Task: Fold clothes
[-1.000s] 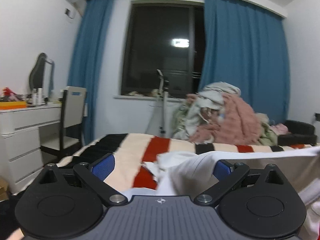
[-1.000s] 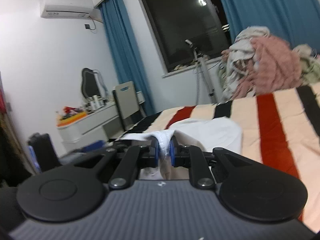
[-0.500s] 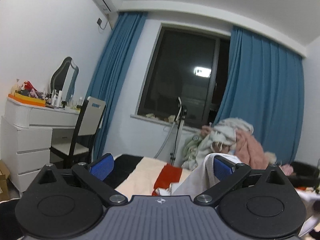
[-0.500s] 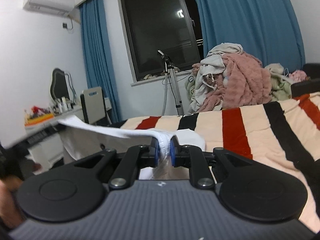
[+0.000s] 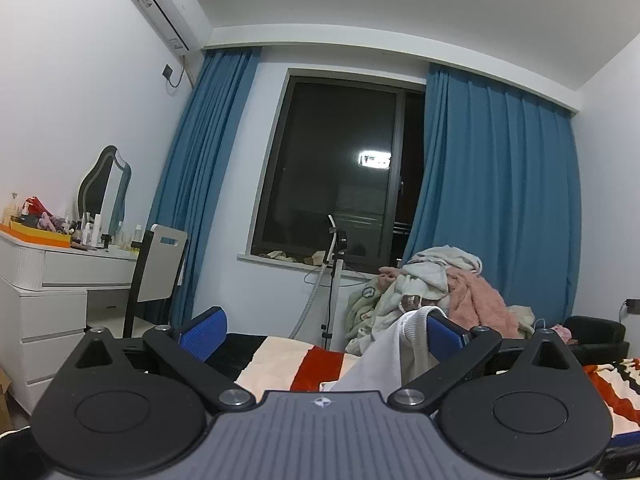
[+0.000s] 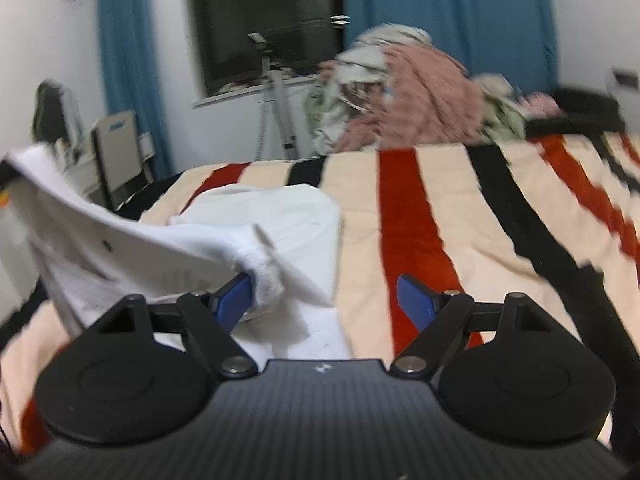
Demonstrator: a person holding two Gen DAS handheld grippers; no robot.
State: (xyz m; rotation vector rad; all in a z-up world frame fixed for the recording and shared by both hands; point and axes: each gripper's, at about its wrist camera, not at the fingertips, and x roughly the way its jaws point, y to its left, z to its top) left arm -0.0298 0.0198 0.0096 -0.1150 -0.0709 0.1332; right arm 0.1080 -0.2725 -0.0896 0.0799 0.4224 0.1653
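A white garment (image 6: 132, 248) with a ribbed hem stretches from the lower middle up to the left, while its bulk (image 6: 288, 216) lies on the striped bedspread (image 6: 440, 216). My right gripper (image 6: 326, 300) is opening just above the bed. The ribbed hem (image 6: 264, 276) rests against the left pad only, and the right pad is bare. In the left wrist view my left gripper (image 5: 324, 332) is held level and wide open. A fold of the same white garment (image 5: 400, 348) hangs over its right finger, not pinched.
A heap of pink and pale clothes (image 5: 440, 292) sits at the far side of the bed, with a black seat (image 5: 596, 332) to its right. A white stand (image 5: 334, 280) is by the window. A white dresser (image 5: 52, 280) and a chair (image 5: 156, 276) are at the left.
My right gripper's jaws went from shut on the ribbed hem to wide apart, and it tipped down toward the bed. My left gripper rose, with the white fold still over its right finger.
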